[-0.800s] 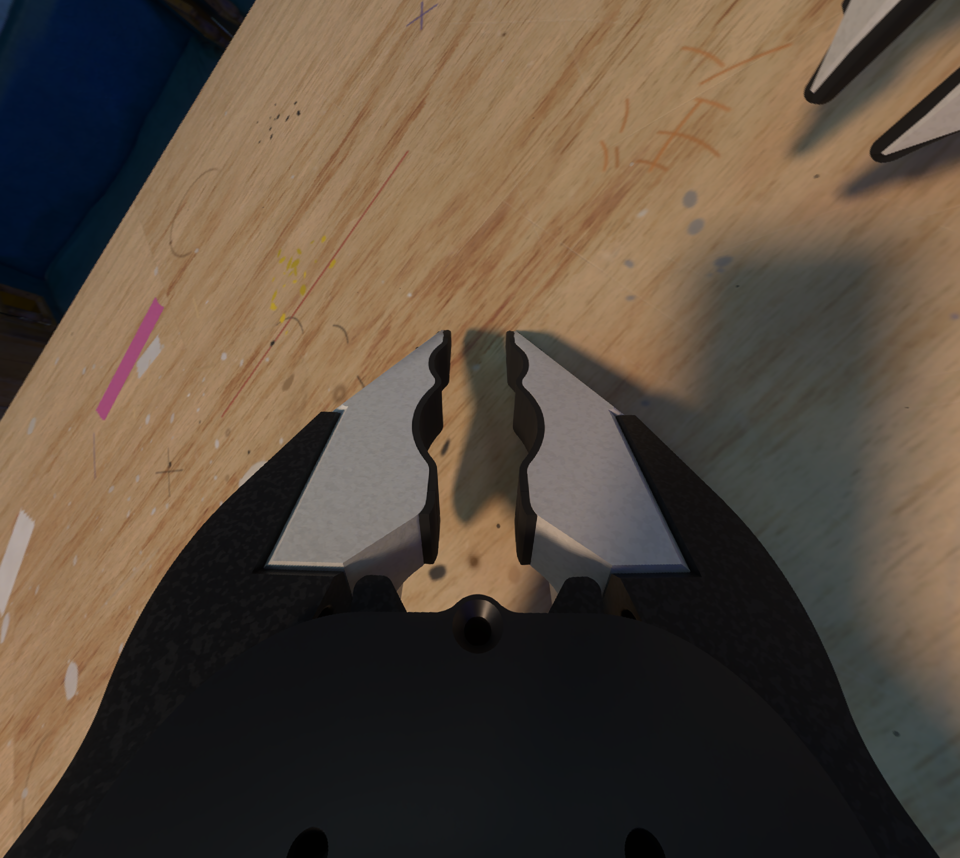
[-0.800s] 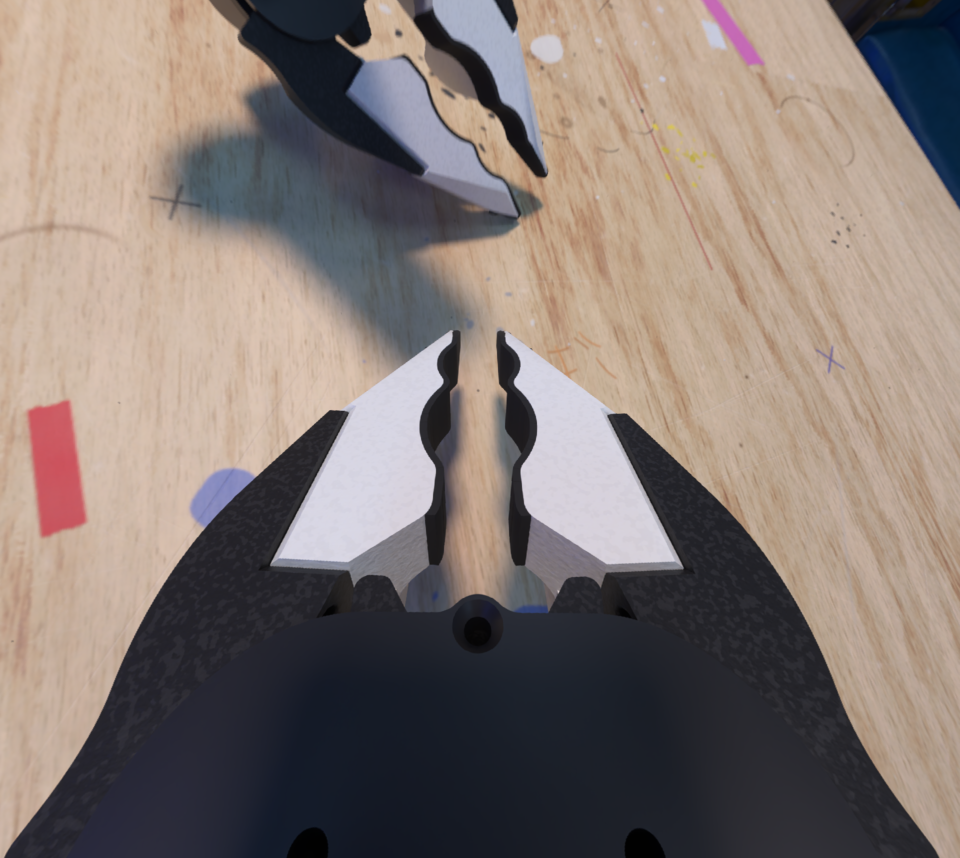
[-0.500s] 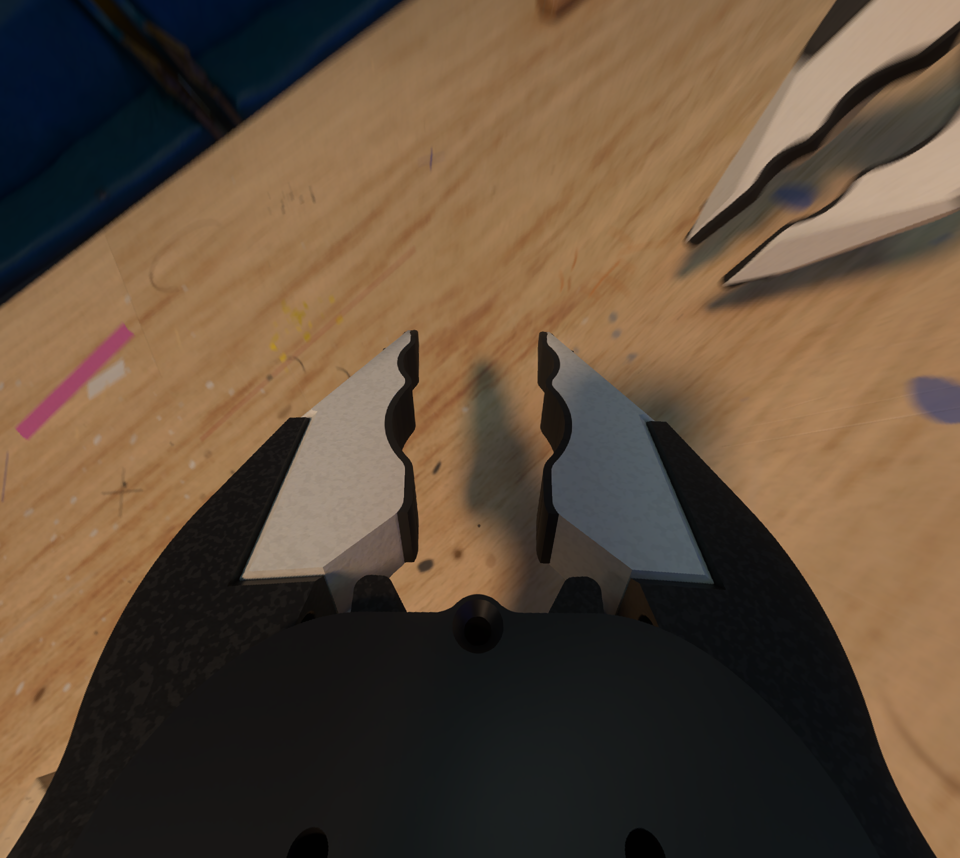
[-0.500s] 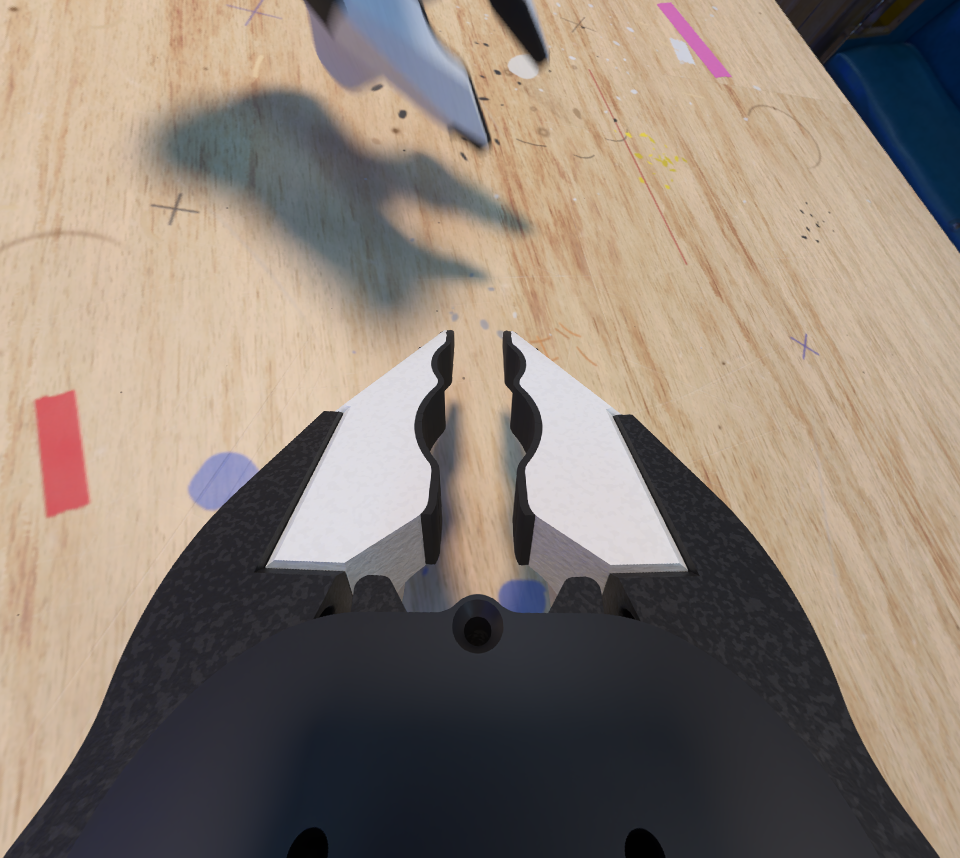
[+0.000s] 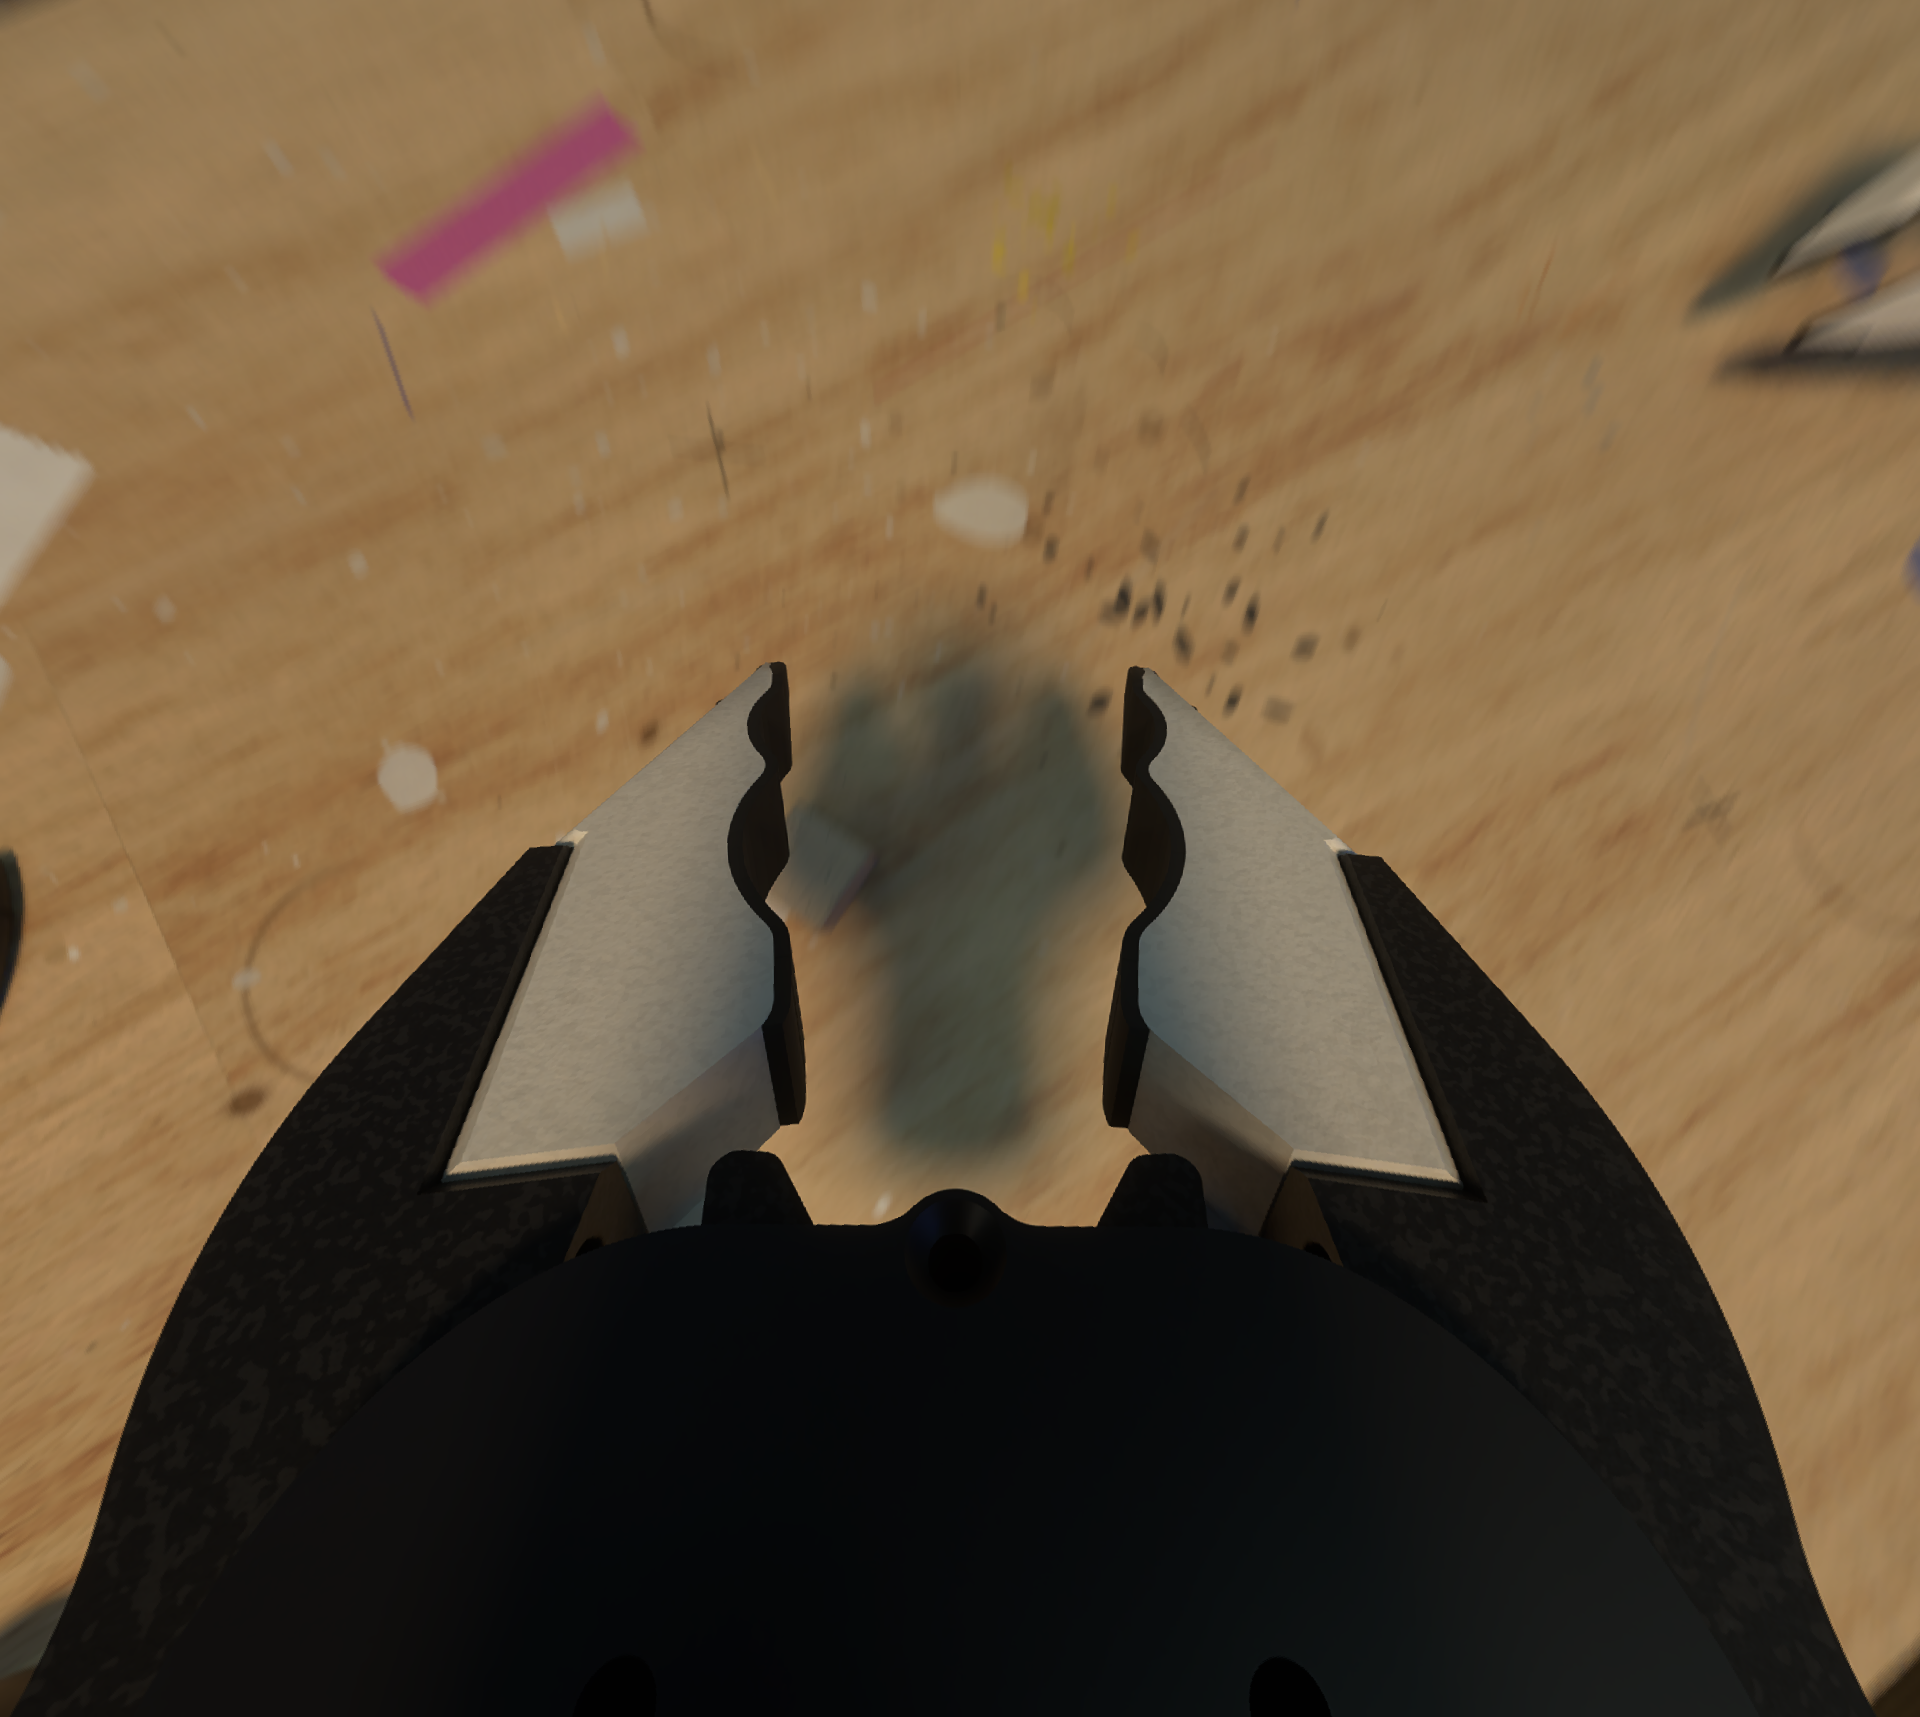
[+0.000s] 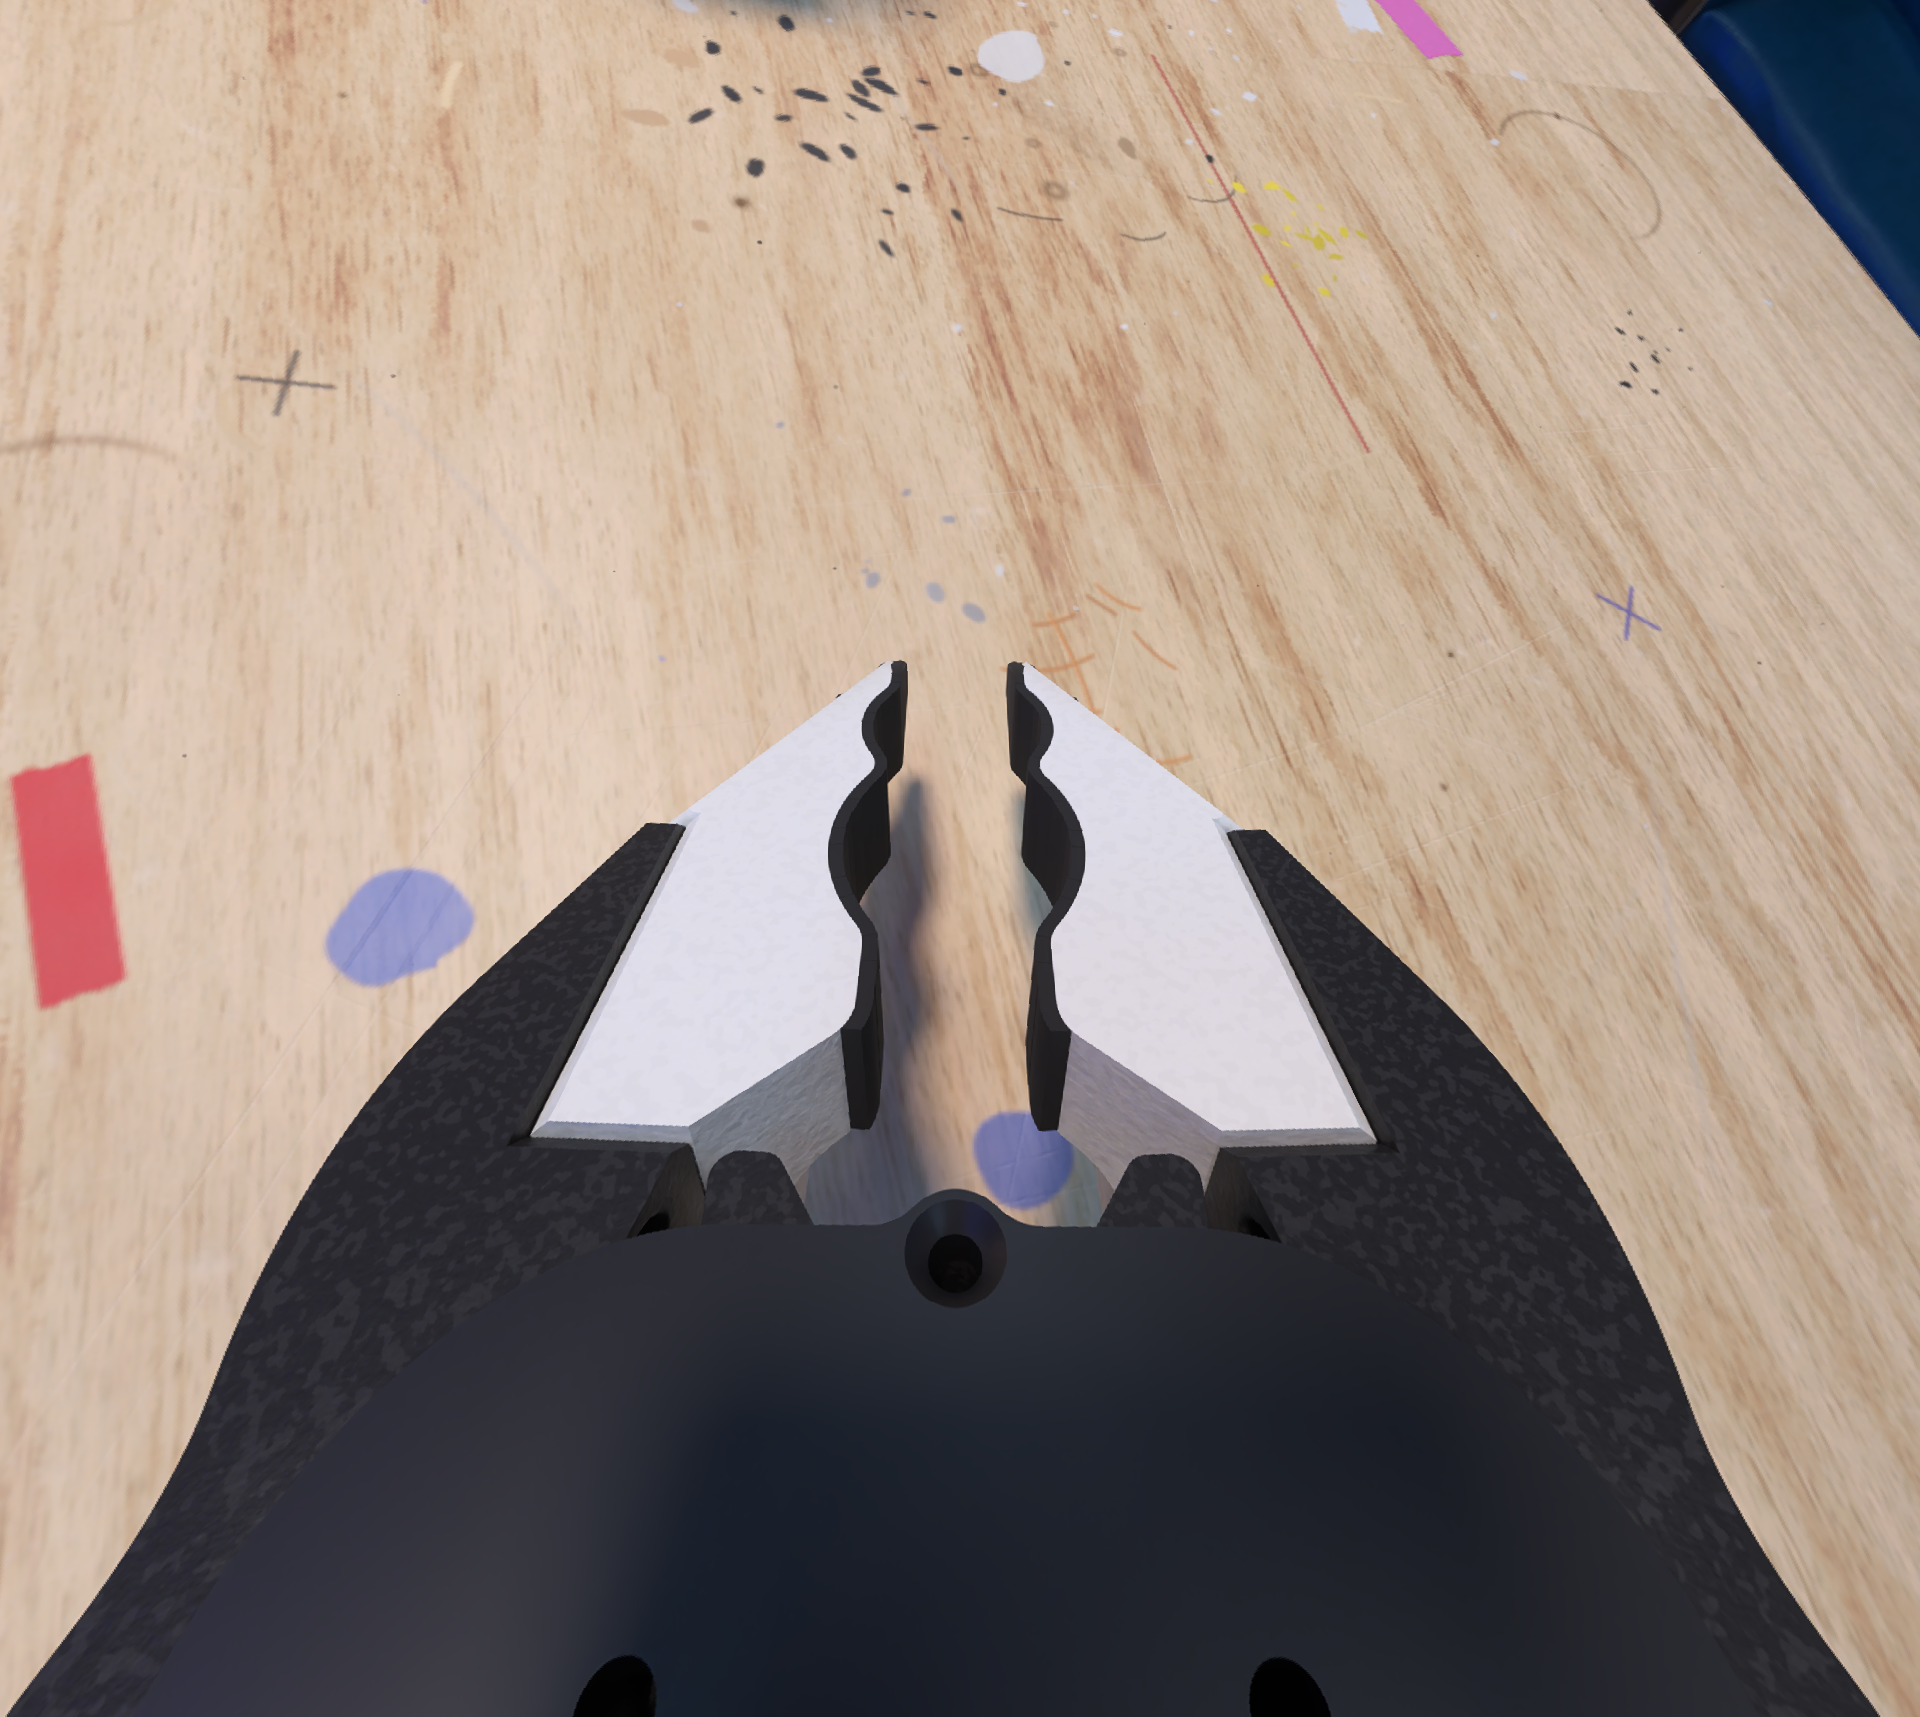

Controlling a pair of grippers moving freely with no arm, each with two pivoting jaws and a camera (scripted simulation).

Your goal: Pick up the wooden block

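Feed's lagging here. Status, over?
Left tongs wide open over wooden block, not gripping. Right tongs narrowly open, empty, well short. Nothing in the way.

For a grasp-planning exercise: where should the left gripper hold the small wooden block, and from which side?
Probably from above, closing on two opposite side faces: the wooden block lies flat on the table beneath the open left gripper, off-centre toward one finger.

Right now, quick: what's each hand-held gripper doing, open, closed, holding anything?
Left hand-held gripper: open wide, holding nothing.
Right hand-held gripper: narrow gap between its fingers, holding nothing.
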